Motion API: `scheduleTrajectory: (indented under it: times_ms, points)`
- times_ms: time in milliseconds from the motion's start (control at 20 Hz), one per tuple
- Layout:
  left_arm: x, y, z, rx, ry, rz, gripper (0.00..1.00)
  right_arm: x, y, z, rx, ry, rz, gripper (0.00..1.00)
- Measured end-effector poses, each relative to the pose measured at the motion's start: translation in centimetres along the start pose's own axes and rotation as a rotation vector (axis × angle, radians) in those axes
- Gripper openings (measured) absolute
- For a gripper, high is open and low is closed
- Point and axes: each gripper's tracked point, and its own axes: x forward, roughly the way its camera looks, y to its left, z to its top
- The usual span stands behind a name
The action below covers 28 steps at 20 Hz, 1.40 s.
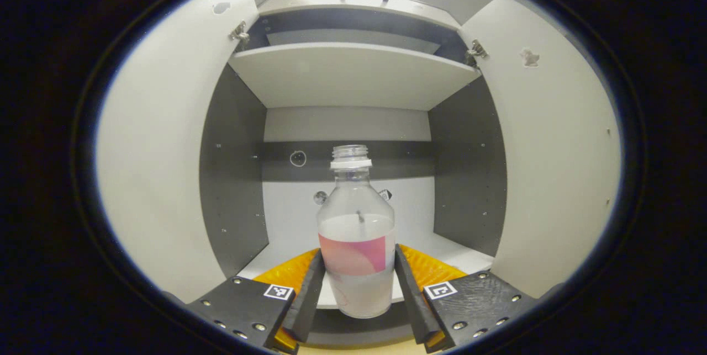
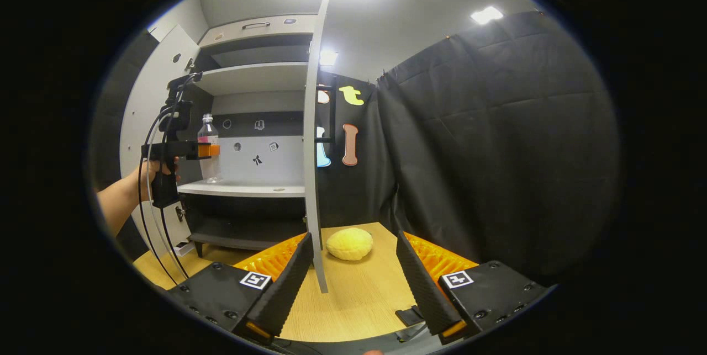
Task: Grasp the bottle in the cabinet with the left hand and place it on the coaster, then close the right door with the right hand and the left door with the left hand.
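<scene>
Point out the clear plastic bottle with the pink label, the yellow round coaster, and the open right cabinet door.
Clear plastic bottle with pink label [image 1: 357, 244], left gripper view, label.
Yellow round coaster [image 2: 349, 244], right gripper view, top.
White right cabinet door [image 2: 312, 139], right gripper view, edge.

the left claw [image 1: 358, 294] brackets the capless bottle [image 1: 357, 244] standing upright on the open cabinet's lower shelf [image 1: 276, 258], fingers [image 1: 305, 302] alongside it.

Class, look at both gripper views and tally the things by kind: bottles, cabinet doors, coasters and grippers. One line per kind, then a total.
Bottle: 1
Cabinet doors, both open: 2 (left door, right door)
Coaster, yellow, on the wooden table: 1
Grippers: 2 (left gripper, right gripper)
Total: 6
</scene>
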Motion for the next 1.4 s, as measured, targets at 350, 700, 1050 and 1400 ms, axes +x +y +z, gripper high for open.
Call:
scheduleTrajectory:
  times_ms: [350,700,1050,1400]
  points:
    - [-6.9,-1.4,-2.3,0.001,0.02,-0.02,0.7,-3.1,0.1,-0.4,-0.018,-0.001,0.055,0.96]
    - [-11.4,-4.4,-6.5,-0.009,0.059,-0.072,0.7,-4.6,-0.7,-0.8,-0.023,0.002,0.082,0.96]
    - [-15.2,-7.9,-13.3,-0.034,0.13,-0.118,0.71,-4.8,-1.7,-1.6,-0.025,0.022,0.095,0.92]
    - [-18.2,-9.0,-20.8,-0.009,0.22,-0.15,0.71,-4.0,-2.0,-2.7,-0.04,0.056,0.119,0.92]
